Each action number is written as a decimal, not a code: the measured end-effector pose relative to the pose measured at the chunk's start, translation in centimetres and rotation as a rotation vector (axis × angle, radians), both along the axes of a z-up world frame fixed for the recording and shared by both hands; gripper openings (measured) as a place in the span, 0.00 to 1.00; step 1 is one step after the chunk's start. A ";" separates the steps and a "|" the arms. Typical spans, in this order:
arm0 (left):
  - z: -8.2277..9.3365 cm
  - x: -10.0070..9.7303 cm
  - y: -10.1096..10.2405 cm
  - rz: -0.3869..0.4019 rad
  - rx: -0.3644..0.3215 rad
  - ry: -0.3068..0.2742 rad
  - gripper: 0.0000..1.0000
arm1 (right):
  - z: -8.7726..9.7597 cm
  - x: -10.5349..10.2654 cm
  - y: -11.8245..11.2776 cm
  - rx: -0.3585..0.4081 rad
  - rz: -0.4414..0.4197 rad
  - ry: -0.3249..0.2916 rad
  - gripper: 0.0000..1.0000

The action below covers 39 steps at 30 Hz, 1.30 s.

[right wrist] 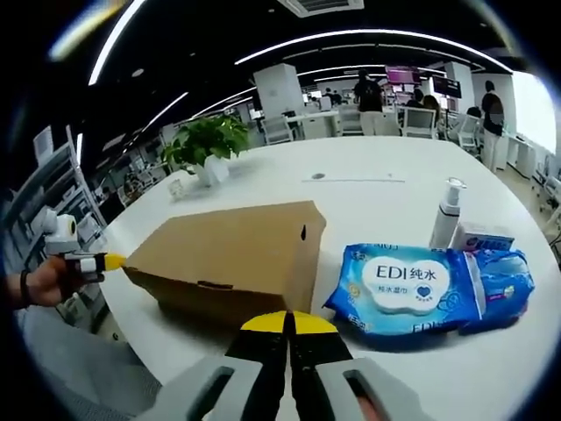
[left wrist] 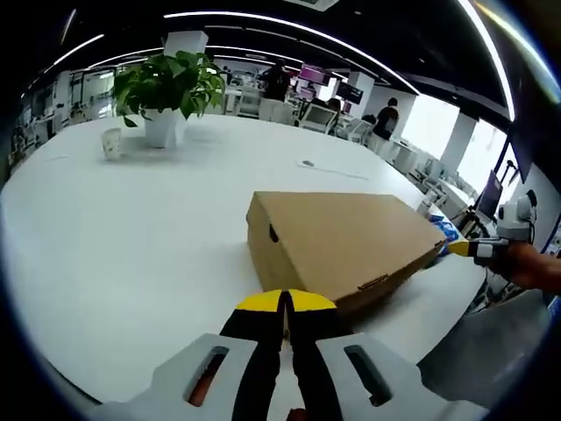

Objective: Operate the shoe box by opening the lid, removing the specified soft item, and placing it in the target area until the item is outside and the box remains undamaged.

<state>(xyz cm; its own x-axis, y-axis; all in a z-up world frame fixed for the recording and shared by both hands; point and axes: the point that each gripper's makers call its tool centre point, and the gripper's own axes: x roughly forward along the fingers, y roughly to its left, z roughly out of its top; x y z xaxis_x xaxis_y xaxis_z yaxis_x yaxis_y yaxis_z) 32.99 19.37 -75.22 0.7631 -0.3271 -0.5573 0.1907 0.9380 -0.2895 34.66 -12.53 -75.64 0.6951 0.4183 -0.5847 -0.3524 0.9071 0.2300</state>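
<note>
Left gripper view: the shoe box (left wrist: pixel 337 246) was seen lid-down; nothing removed, left gripper (left wrist: pixel 285 303) and right gripper (right wrist: pixel 287 323) both pinched together, empty.

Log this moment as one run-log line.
shoe box: lid closed, on white table | left gripper: shut, empty | right gripper: shut, empty | blue wipes pack: beside box | soft item: not out

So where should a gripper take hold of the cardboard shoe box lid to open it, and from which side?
Probably the lid's front lip beside the tuck tab, on the long side of the shoe box facing the right gripper. The lid lies flat and shut, and that seam looks like its only free edge. Come in low from that side and lift upward. Both the right and left gripper are shut now.
</note>
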 end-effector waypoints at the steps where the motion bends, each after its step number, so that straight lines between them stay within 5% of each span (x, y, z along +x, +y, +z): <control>1: 0.1 0.1 0.1 0.005 -0.004 -0.002 0.00 | 0.1 0.1 -0.1 0.001 -0.003 -0.002 0.00; 8: 1.9 1.0 0.4 0.070 -0.115 -0.036 0.04 | 1.9 1.0 0.3 0.055 -0.020 -0.049 0.00; 14: 1.1 1.0 -1.4 0.027 -0.115 0.013 0.23 | 1.4 1.5 2.0 0.076 0.011 -0.038 0.19; 24: -1.6 0.3 -2.4 -0.026 -0.070 0.121 0.20 | -1.4 1.4 2.9 0.065 0.015 0.054 0.26; 39: -0.7 4.7 -3.3 -0.056 -0.023 0.135 0.20 | -1.5 3.6 2.7 0.117 -0.060 0.065 0.27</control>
<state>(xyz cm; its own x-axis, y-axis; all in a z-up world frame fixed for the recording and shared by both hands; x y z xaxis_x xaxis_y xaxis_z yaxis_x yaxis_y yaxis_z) 37.73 16.12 -75.96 0.6622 -0.3806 -0.6454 0.2001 0.9199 -0.3372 38.26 -9.81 -77.17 0.6833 0.4446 -0.5792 -0.2789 0.8920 0.3556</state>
